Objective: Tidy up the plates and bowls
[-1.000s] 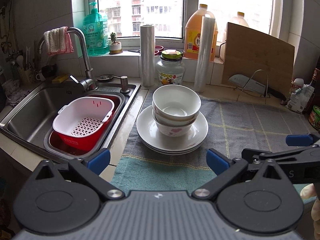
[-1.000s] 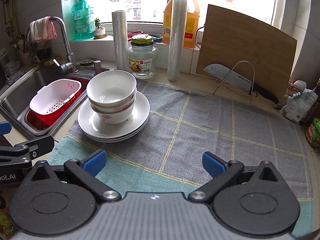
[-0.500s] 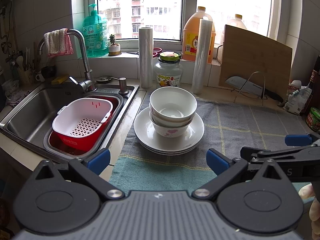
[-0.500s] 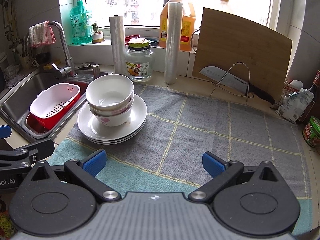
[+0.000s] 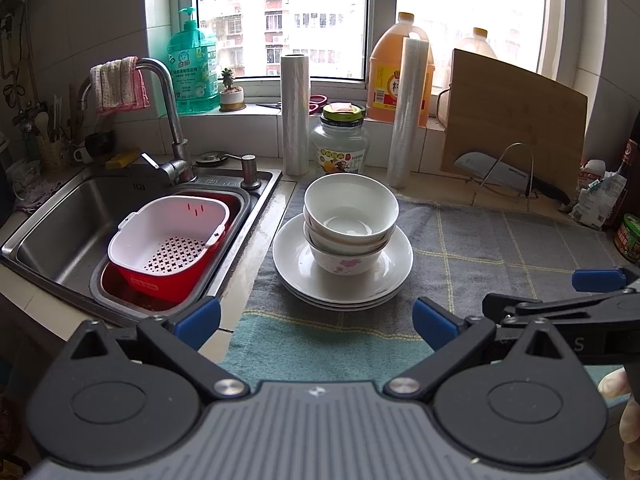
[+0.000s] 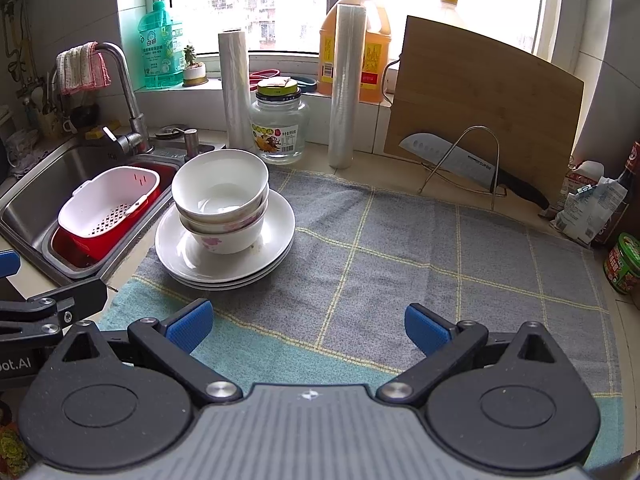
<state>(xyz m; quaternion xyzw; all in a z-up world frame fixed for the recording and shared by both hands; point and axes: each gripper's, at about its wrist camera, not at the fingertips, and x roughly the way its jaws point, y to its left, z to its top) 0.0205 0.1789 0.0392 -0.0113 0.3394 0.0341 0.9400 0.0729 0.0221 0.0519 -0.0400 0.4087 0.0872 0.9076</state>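
Left gripper (image 5: 316, 320) has jaws spread wide, nothing between them, hovering over the teal edge of the cloth (image 5: 500, 248), short of the dishes. Right gripper (image 6: 306, 324) likewise wide apart & empty, over the cloth further right; in the left view it shows at the right edge w/ a fingertip below it. Bowls (image 6: 222, 200): 3, nested upright, the bottom one w/ pink flowers. Plates (image 6: 256, 256): 3 by the rims seen, stacked, bowls sitting on top, all at the cloth's left end next to the sink (image 5: 60, 216). Sink holds 1 white colander (image 5: 168, 236) in 1 red basin. Behind: 1 jar (image 6: 280, 120), 2 film rolls, 1 board (image 6: 480, 100) w/ 1 knife on a wire rack.
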